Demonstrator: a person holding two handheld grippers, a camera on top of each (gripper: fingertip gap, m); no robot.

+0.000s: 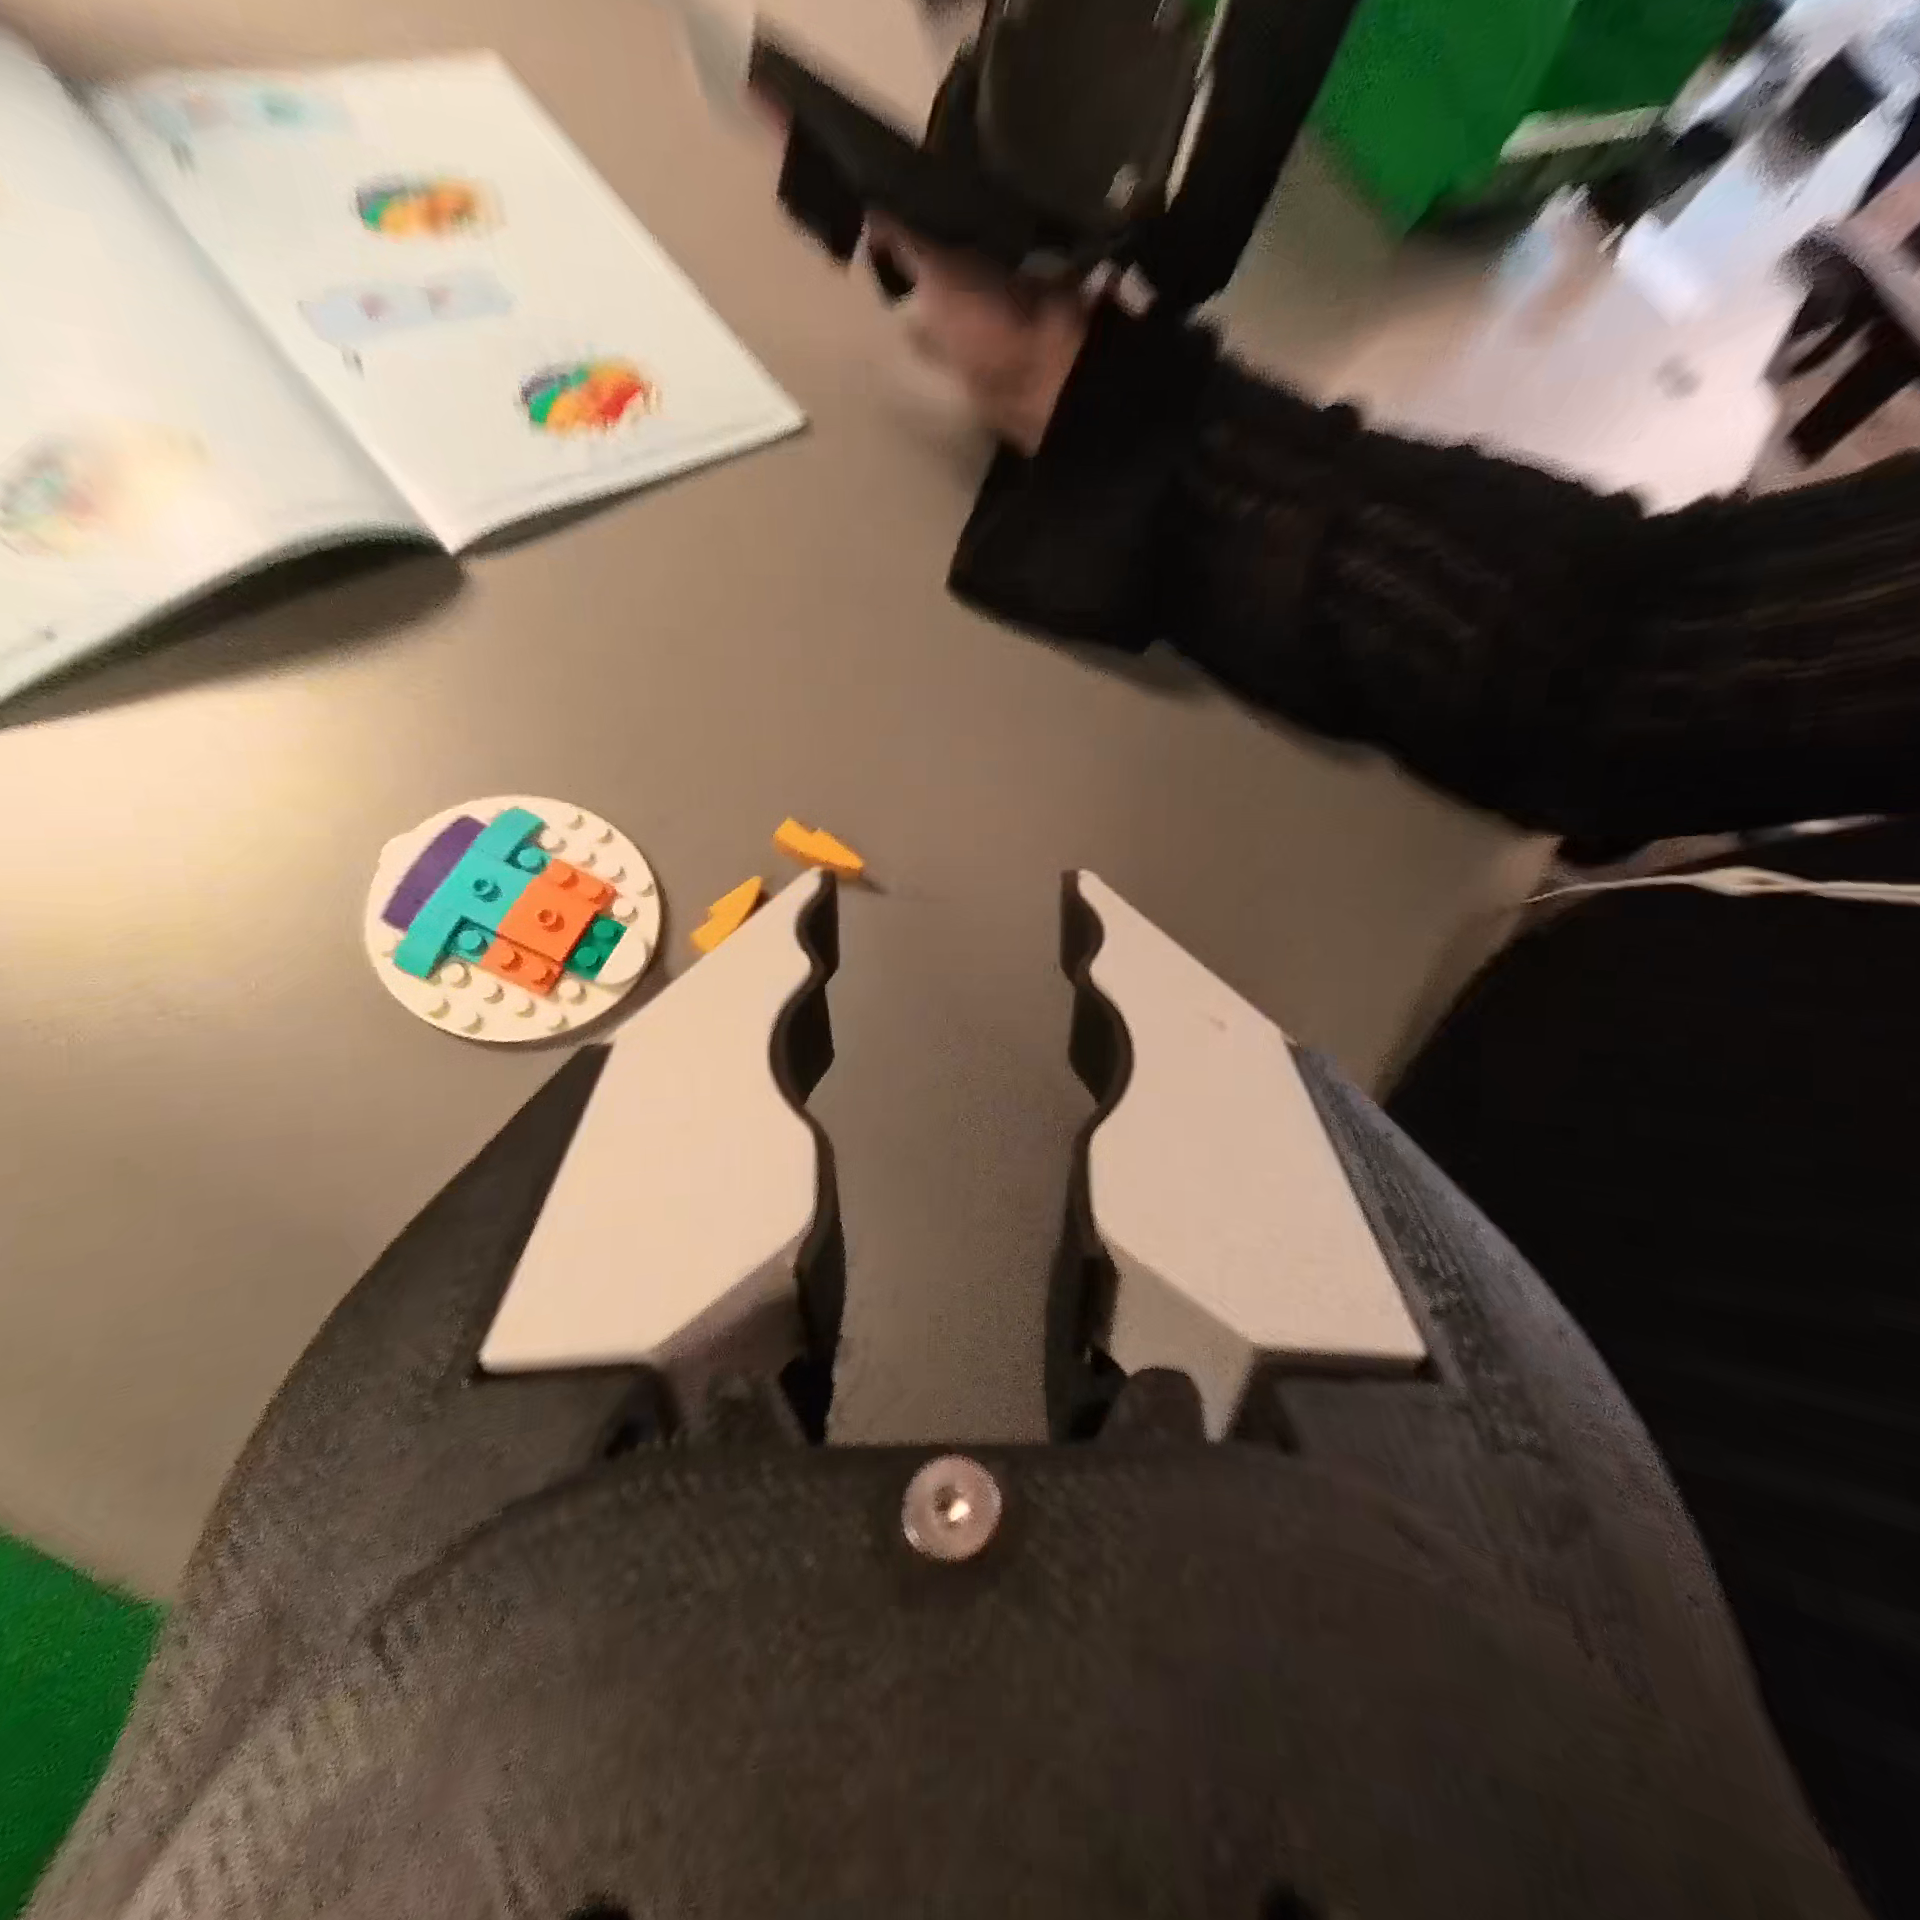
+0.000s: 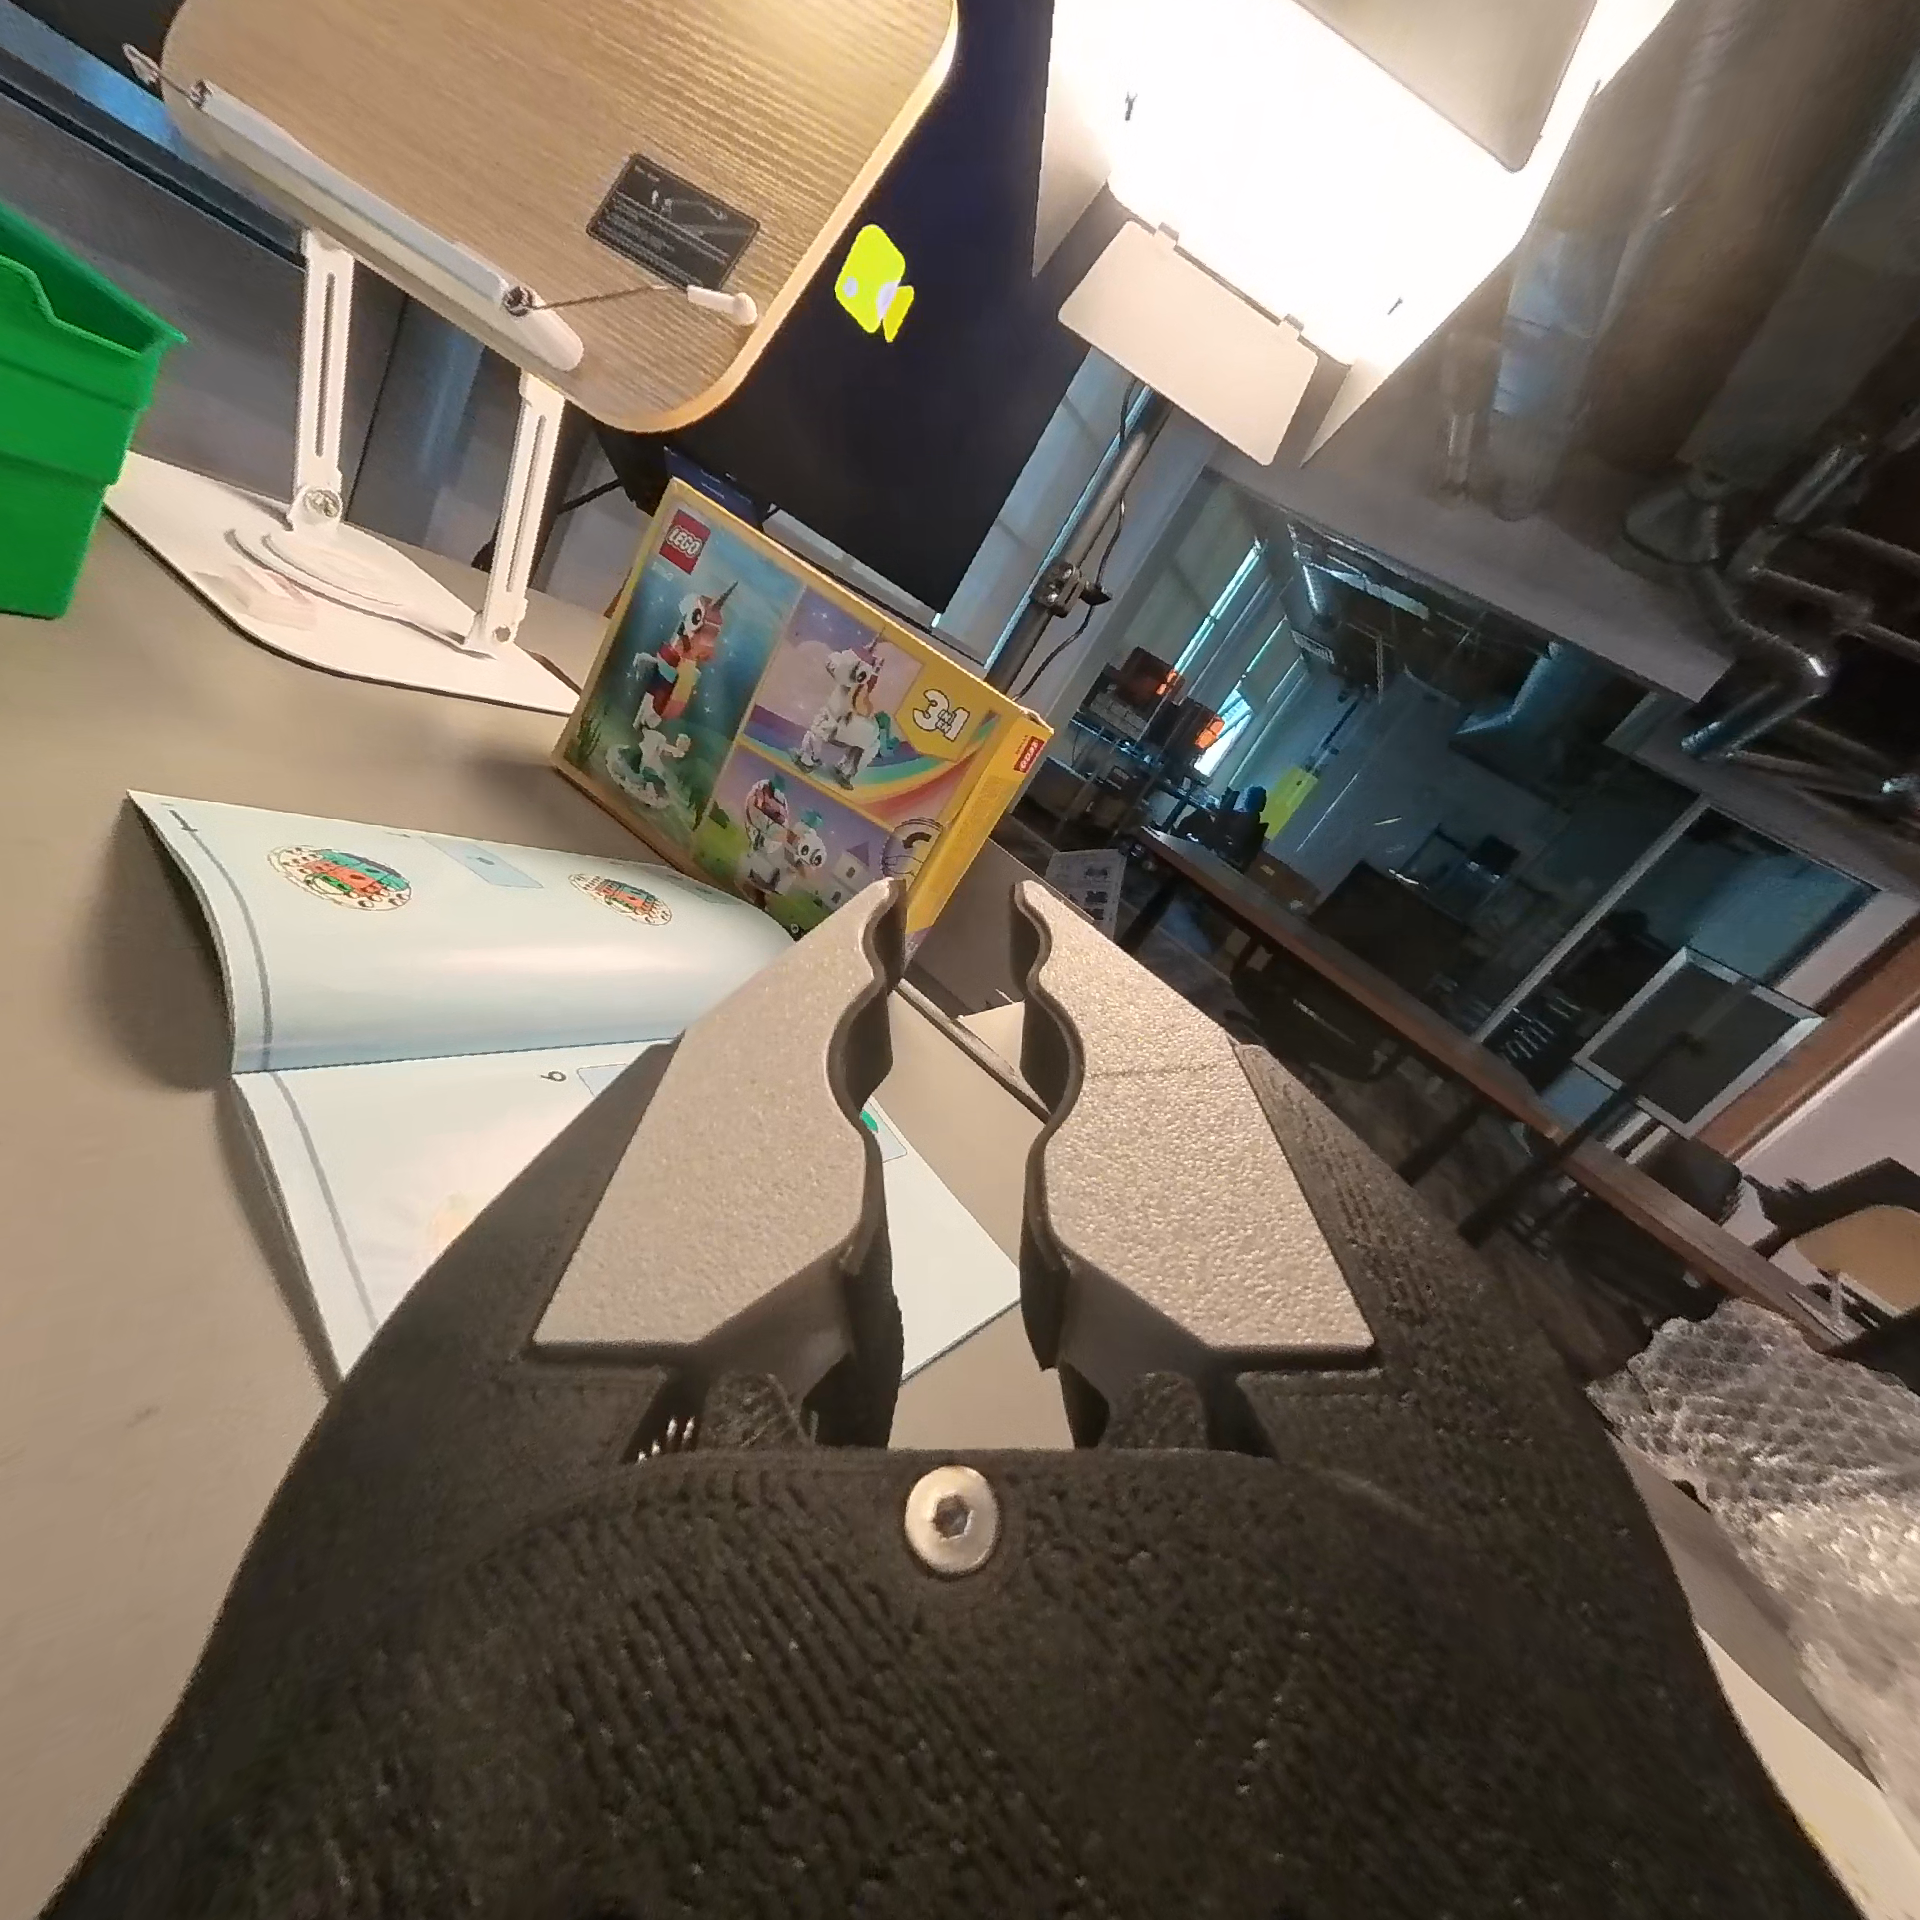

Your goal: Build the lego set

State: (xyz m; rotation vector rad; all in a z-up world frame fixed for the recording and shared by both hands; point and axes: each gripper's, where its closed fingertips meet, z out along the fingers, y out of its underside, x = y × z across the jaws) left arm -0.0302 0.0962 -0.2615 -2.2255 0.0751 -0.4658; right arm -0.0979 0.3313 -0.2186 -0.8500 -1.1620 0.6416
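In the left wrist view a round white plate lies on the table, with teal, orange, purple and green bricks on it. Two loose yellow-orange pieces lie just right of it. My left gripper is open and empty above the table, its left fingertip by the yellow pieces. The open instruction booklet lies at the far left; it also shows in the right wrist view. My right gripper is open and empty, raised over the booklet and pointing toward the set's box.
A person's black-sleeved arm reaches across the table's right side, holding the other gripper, which is blurred. A wooden book stand and a green bin stand at the back left. Bubble wrap lies at the right.
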